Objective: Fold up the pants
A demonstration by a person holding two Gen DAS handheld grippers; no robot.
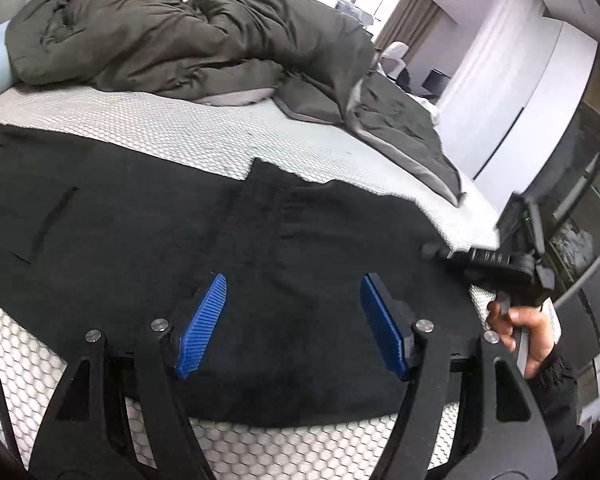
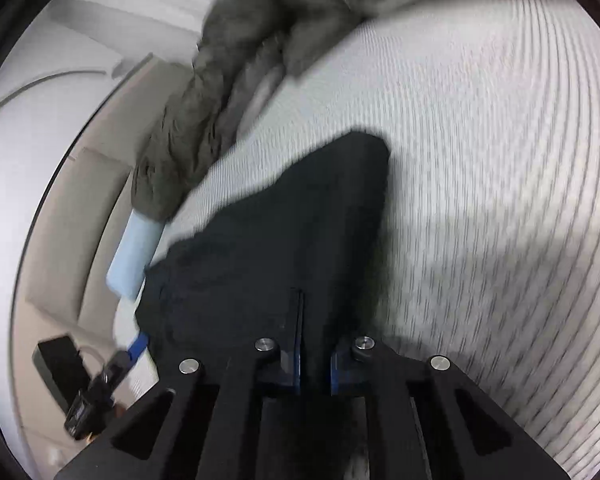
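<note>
Black pants (image 1: pixel 228 240) are lying spread across the honeycomb-patterned mattress (image 1: pixel 188 132), near its front edge; a rumpled olive duvet (image 1: pixel 172 36) is bunched well behind them.

Left gripper (image 1: pixel 292 320): being held over the middle of the garment, jaws standing apart, nothing pinched between the blue pads (image 1: pixel 200 328).

Right gripper (image 2: pixel 314 364): jaws are clenched on a fold of the black cloth, which is rising as a dark ridge straight out from the tips. In the left wrist view it is being held by a hand (image 1: pixel 520 336) at the garment's right end.

Step judged in hand: one end is being pinned or lifted by the right tongs while a second hold is being sought by the left.

Notes for doing it well:
- The left hold is best taken on the same edge as the right, so the cloth is carried over as a straight line.
- Both layers should be caught in the pinch, not the top one alone.
- The cloth is being kept taut between holds; slack is likely to leave creases.
- A low carry is advised, so the free part is not dragged toward the light blue pillow (image 2: pixel 134 256).
</note>
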